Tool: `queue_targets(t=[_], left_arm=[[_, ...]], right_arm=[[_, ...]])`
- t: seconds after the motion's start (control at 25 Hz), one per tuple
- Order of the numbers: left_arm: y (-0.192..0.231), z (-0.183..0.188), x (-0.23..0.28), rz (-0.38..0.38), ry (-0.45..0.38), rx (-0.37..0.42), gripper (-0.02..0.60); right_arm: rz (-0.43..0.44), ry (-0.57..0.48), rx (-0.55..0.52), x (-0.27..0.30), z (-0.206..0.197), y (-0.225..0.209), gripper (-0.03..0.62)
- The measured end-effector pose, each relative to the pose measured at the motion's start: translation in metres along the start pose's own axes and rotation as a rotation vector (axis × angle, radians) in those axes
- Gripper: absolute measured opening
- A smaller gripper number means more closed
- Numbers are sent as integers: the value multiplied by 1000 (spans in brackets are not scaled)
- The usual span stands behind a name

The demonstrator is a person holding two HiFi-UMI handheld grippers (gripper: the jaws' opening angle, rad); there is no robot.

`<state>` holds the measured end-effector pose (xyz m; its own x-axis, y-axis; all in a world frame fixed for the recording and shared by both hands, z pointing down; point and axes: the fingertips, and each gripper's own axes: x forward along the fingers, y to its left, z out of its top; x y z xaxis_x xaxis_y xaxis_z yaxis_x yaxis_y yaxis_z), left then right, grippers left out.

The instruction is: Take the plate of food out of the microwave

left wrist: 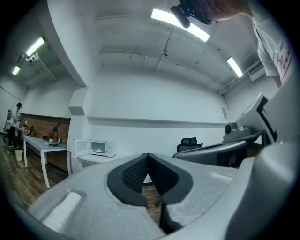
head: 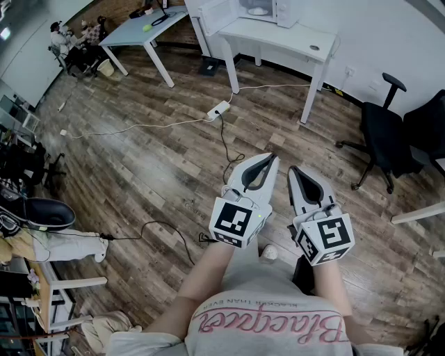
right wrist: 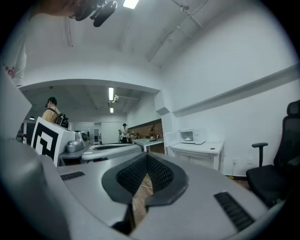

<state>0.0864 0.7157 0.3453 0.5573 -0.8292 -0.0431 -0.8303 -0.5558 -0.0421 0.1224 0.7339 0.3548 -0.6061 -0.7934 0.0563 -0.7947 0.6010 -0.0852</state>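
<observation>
**Plate in the microwave, both my claws empty and well short of the desk**

1. Plate of food (head: 257, 10). It sits inside the microwave cavity and shows only as a pale shape. It is not yet taken out, so the task looks barely begun.
2. Microwave (head: 272, 10). It stands near the back edge of the white desk (head: 278, 38), toward the desk's left end as I face it. Its door (head: 219, 15) hangs open to the left, so the way in looks clear.
3. Left gripper (head: 270, 158). Its jaws are pressed together at the tips with nothing between them. I hold it low in front of me, pointing toward the desk across the wooden floor (head: 153, 160).
4. Right gripper (head: 293, 169). It is just beside the left one, likewise closed and empty. I judge both are carried shut only for the walk and must open before either can take the plate.
5. Power strip (head: 219, 109) and its cables. They lie on the floor between me and the desk and may trip me on the way.
6. Office chair (head: 382, 139). It stands to the right, apart from the desk.

Not determinable:
- The food on the plate is too small to make out in any view.
- The head view's upper edge cuts off the microwave's top.
- The desk's back corners are out of frame.
</observation>
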Motion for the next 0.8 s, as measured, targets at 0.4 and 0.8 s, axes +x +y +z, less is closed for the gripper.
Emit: queue_targets(t=[0.4, 0.8], left_arm=[[46, 2, 0, 29, -32, -35, 6], [99, 2, 26, -35, -13, -49, 6]], right_arm=[[-10, 9, 57, 38, 9, 0, 11], [-8, 17, -39, 99, 16, 13, 11]])
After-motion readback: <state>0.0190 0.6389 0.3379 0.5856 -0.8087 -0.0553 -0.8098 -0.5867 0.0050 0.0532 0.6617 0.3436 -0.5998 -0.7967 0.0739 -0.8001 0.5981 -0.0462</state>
